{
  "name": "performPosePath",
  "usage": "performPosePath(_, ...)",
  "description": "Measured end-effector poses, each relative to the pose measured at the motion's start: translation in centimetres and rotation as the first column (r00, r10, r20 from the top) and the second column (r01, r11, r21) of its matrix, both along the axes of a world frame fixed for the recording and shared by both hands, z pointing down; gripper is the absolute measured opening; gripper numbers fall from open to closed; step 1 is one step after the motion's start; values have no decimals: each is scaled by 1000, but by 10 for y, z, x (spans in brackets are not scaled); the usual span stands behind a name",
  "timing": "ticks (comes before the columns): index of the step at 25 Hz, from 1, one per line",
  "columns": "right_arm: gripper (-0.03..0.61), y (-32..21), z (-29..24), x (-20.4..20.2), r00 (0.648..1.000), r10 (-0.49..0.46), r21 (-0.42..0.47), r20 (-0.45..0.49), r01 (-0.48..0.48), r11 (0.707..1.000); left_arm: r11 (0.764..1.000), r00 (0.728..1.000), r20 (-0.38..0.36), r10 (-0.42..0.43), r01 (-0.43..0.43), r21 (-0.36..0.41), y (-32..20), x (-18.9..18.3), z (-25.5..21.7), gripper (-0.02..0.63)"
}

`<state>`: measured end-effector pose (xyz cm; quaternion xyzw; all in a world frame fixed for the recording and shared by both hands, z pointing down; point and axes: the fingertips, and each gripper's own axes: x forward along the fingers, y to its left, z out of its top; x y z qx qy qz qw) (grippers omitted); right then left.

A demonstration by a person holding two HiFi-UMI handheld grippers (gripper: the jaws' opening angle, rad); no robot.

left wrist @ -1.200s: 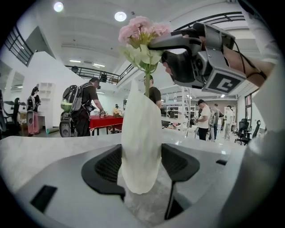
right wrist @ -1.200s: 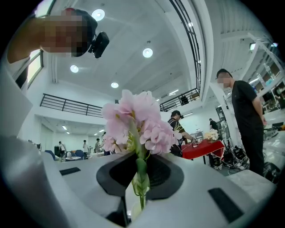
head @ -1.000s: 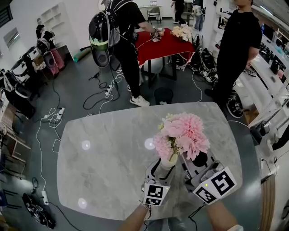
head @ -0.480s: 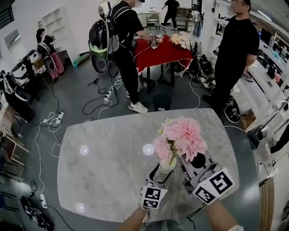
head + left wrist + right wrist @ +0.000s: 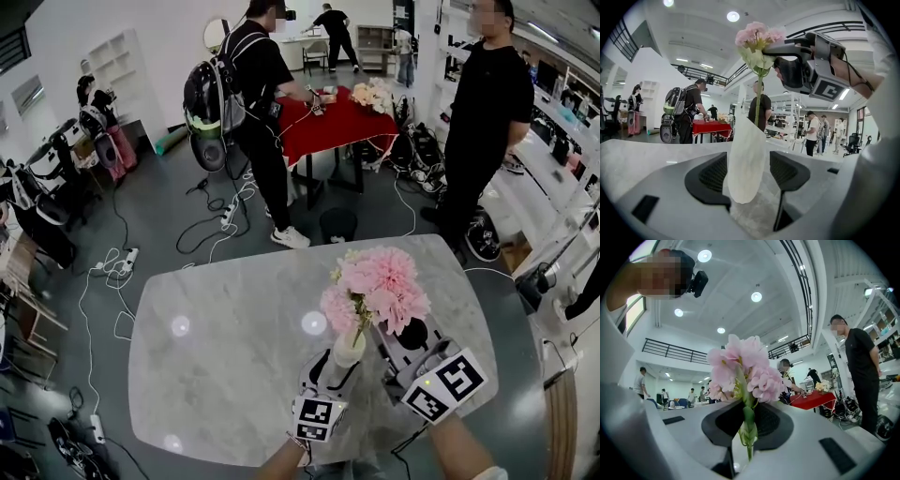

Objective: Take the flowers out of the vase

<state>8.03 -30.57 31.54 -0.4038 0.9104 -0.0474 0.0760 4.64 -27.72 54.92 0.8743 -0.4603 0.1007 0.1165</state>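
Observation:
A white vase holds a bunch of pink flowers over the near edge of the marble table. My left gripper is shut on the vase. In the left gripper view the vase fills the gap between the pads. My right gripper is beside the blooms, shut on the flower stem. In the right gripper view the green stem is pinched between the jaws under the pink flowers. The left gripper view shows the stem still running down into the vase, with the right gripper near its top.
Beyond the table stand a person in black at the right and a person with a backpack by a red table. A black bin and cables lie on the floor.
Both grippers have risen a little, together with the vase and the flowers. Both grips look unchanged.

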Motion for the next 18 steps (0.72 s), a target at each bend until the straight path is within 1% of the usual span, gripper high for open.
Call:
performPosePath(8, 57, 0, -24, 2, 1000, 18, 53, -22, -17, 998, 1000, 1000, -6, 7, -7, 28, 11, -11, -30, 276)
performPosePath(11, 57, 5, -29, 3, 999, 25, 61, -26, -23, 998, 999, 1000, 11, -10, 10, 49, 14, -22, -43, 204)
performPosePath(13, 57, 11, -33, 6, 999, 26, 70, -23, -25, 997, 997, 1000, 12, -27, 26, 71, 15, -27, -55, 169)
performPosePath(16, 57, 19, -39, 11, 999, 26, 79, -21, -24, 997, 992, 998, 0, -68, 68, 106, 15, -35, -77, 106)
performPosePath(18, 57, 26, -44, 14, 999, 28, 81, -24, -26, 996, 987, 995, 7, -99, 97, 132, 16, -41, -93, 66)
